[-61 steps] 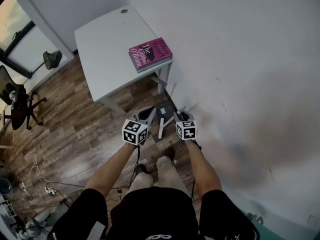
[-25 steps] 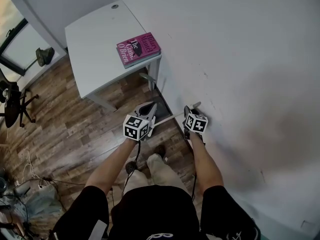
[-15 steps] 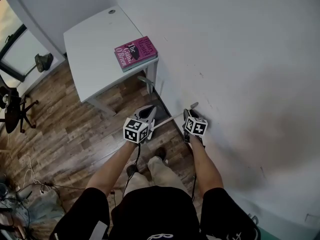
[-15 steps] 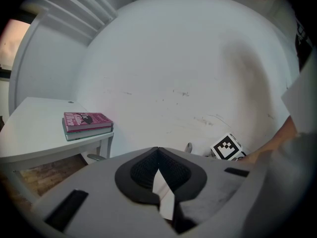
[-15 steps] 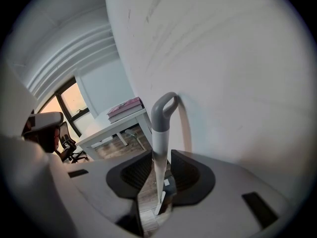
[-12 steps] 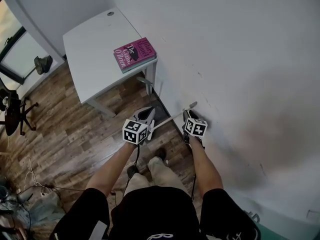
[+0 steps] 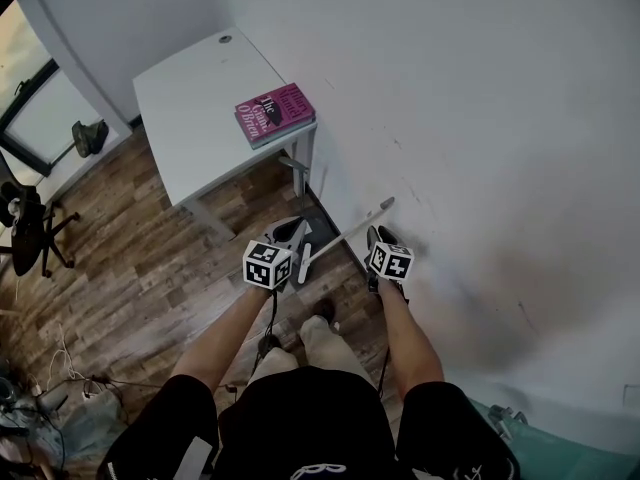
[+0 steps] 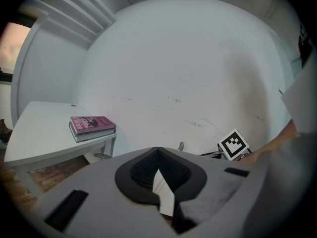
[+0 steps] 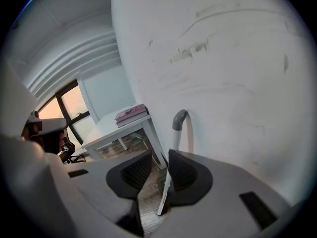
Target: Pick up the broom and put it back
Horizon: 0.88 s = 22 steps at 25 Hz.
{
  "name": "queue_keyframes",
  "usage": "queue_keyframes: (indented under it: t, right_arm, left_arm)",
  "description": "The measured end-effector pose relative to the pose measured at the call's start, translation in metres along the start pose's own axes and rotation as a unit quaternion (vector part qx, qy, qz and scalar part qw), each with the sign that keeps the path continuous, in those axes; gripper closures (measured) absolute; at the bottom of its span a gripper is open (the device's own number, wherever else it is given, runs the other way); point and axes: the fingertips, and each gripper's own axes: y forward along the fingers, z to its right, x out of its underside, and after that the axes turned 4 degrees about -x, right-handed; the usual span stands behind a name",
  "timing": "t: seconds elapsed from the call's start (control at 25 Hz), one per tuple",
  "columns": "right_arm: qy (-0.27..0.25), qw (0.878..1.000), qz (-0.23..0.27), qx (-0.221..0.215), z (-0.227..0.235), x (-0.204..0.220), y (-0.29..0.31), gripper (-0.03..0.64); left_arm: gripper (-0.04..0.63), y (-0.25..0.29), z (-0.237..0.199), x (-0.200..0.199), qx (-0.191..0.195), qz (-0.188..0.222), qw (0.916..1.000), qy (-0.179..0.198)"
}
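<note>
Currently the pickup step is judged done and the put-back is in hand. The broom (image 7: 345, 233) is held off the wooden floor (image 7: 130, 238), its white handle slanting up toward the wall (image 7: 480, 118), just off the desk (image 7: 185, 118) corner where the pink book (image 7: 275, 113) lies. The brush end is not made out. The left gripper (image 7: 295, 236) is clamped on the lower handle, with the white shaft pinched between closed pads in the left gripper view. The right gripper (image 7: 374, 236) is set further up, near the grey tip. Its jaws are half apart around the shaft, which lies against one pad while a gap shows at the other, so no firm pinch is seen there. Next, the handle likely has to be stood up and leaned on the wall beside the desk. The brush end should be settled on the floor before the left clamp is let go, and the tip steadied by the right jaws to stop it sliding.
</note>
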Motion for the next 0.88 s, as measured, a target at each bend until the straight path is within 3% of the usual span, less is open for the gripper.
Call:
queue_keyframes:
  t: [0.88]
  right_arm:
    - [-0.056, 0.992, 0.111, -0.017, -0.143, -0.028, -0.12, 0.541]
  left_arm:
    - [0.574, -0.159, -0.01, -0.029, -0.001, 0.058, 0.9981, 0.021]
